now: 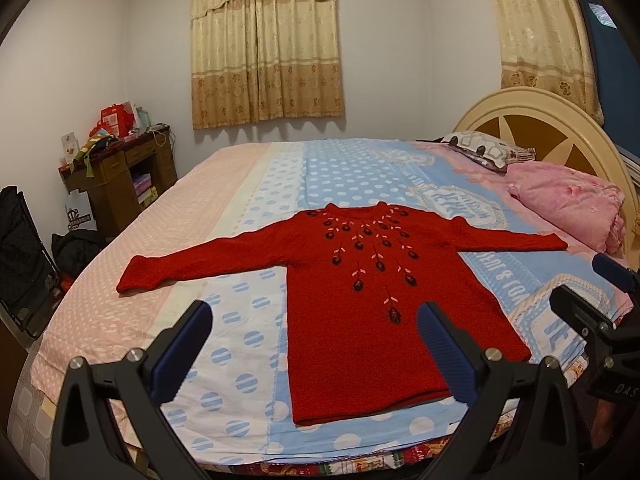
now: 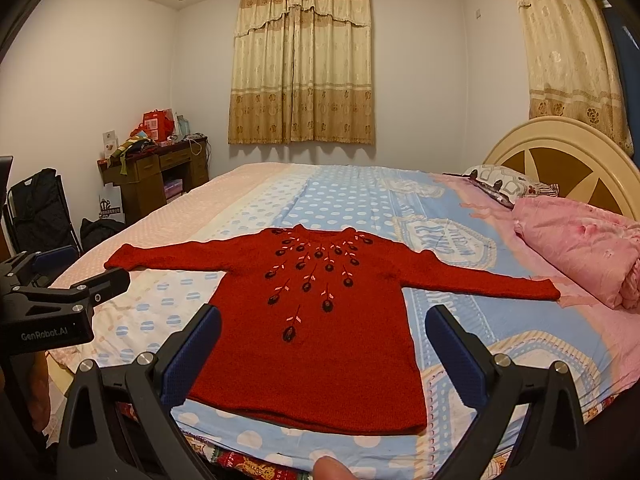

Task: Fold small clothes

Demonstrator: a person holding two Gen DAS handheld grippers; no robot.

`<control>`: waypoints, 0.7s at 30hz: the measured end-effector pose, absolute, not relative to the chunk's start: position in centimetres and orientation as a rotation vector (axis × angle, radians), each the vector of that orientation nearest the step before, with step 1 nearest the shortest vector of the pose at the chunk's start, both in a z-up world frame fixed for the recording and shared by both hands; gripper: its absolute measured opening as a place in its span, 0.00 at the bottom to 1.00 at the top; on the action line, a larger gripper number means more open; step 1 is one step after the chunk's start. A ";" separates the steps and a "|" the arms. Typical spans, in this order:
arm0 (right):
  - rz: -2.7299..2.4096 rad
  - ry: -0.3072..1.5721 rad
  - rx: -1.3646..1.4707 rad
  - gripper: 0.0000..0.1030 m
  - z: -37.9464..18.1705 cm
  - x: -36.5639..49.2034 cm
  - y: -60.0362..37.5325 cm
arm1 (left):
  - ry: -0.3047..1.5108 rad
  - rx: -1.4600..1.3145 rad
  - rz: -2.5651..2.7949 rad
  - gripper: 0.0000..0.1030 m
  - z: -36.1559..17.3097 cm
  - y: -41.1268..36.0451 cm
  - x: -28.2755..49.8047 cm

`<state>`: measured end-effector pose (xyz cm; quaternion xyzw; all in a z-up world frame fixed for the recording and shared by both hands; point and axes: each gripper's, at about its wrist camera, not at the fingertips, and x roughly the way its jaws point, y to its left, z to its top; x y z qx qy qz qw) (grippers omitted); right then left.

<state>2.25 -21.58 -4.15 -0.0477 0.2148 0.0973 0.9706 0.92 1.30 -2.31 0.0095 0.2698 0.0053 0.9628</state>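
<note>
A red knitted sweater with dark embroidered flowers lies flat on the bed, face up, both sleeves spread out sideways, hem toward me. It also shows in the right wrist view. My left gripper is open and empty, held above the near edge of the bed at the sweater's lower left. My right gripper is open and empty, hovering over the sweater's hem. The right gripper's body shows at the right edge of the left wrist view; the left gripper's body shows at the left of the right wrist view.
The bed has a blue, white and pink dotted sheet. A folded pink quilt and a pillow lie by the headboard at the right. A cluttered brown desk and black bags stand at the left.
</note>
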 end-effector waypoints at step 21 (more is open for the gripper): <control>0.202 0.445 -0.095 0.99 -4.4 2.3 -21.2 | 0.557 0.011 0.012 1.00 -2.6 1.7 1.2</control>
